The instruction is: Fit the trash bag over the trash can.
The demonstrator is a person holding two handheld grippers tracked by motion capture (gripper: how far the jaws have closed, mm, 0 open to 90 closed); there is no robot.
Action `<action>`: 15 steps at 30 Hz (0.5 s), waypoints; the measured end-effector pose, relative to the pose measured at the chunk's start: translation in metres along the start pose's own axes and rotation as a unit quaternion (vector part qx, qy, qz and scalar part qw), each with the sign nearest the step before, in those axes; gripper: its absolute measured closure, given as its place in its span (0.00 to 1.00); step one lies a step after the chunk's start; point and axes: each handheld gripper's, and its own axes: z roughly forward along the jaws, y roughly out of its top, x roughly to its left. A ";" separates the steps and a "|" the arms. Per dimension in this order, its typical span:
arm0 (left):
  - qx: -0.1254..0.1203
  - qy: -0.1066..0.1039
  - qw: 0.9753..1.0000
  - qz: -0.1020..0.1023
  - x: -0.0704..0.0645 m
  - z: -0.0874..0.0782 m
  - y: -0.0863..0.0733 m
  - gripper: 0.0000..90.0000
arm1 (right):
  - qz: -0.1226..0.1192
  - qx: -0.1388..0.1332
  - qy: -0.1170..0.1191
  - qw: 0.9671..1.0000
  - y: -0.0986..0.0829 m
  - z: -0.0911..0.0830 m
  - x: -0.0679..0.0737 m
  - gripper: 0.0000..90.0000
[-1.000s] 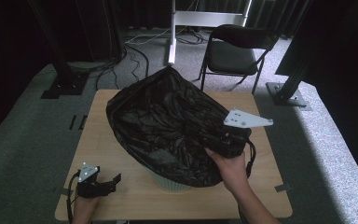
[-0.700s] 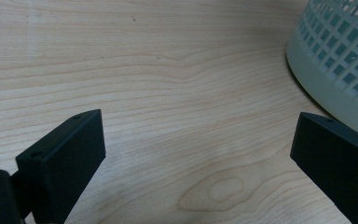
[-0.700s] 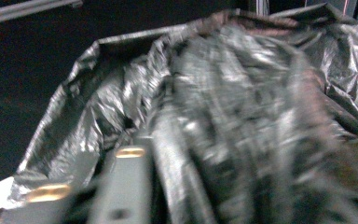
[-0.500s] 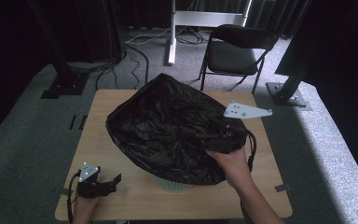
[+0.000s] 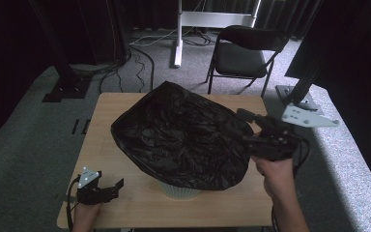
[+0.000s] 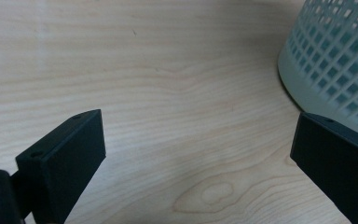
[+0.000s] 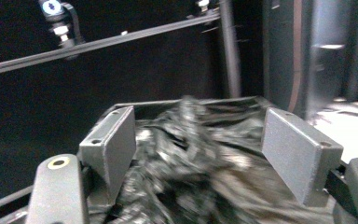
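Note:
A crumpled black plastic bag lies draped over a pale latticed basket in the middle of the wooden table; just the basket's base peeks out below it. My right gripper is raised at the bag's right edge, jaws apart. Between those jaws I see blurred folds of the bag. My left gripper rests low at the table's front left corner, open and empty. It points toward the basket's wall, which stands just beyond one jaw.
Behind the table a black folding chair stands on the grey carpet, with cables and a white stand post nearby. Black frame feet sit at the far left and right.
My right gripper has moved right and lifted slightly, its jaws now standing apart. The bag has been drawn rightward and spread wider over the basket. The left gripper has stayed put.

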 end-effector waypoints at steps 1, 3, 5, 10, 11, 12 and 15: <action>-0.002 0.005 1.000 -0.001 0.000 -0.004 0.004 0.04 | 0.001 -0.003 -0.012 1.000 0.000 -0.007 -0.004 0.29; -0.012 0.014 1.000 -0.004 0.000 -0.015 0.015 0.04 | 0.004 -0.001 -0.047 0.999 -0.003 -0.017 -0.015 0.29; -0.027 0.024 0.999 -0.004 0.001 -0.029 0.028 0.04 | 0.009 0.016 -0.088 0.996 -0.010 -0.023 -0.028 0.29; -0.057 0.062 0.996 -0.012 0.003 -0.076 0.075 0.04 | 0.049 0.057 -0.135 0.988 -0.029 -0.028 -0.068 0.29; -0.066 0.062 0.996 -0.018 0.003 -0.086 0.085 0.04 | 0.056 0.062 -0.140 0.987 -0.031 -0.028 -0.074 0.29; -0.079 0.055 0.995 -0.027 0.003 -0.097 0.096 0.04 | 0.062 0.066 -0.144 0.985 -0.033 -0.028 -0.081 0.29; -0.122 0.023 0.992 -0.033 -0.003 -0.128 0.130 0.04 | 0.080 0.073 -0.147 0.983 -0.036 -0.025 -0.096 0.29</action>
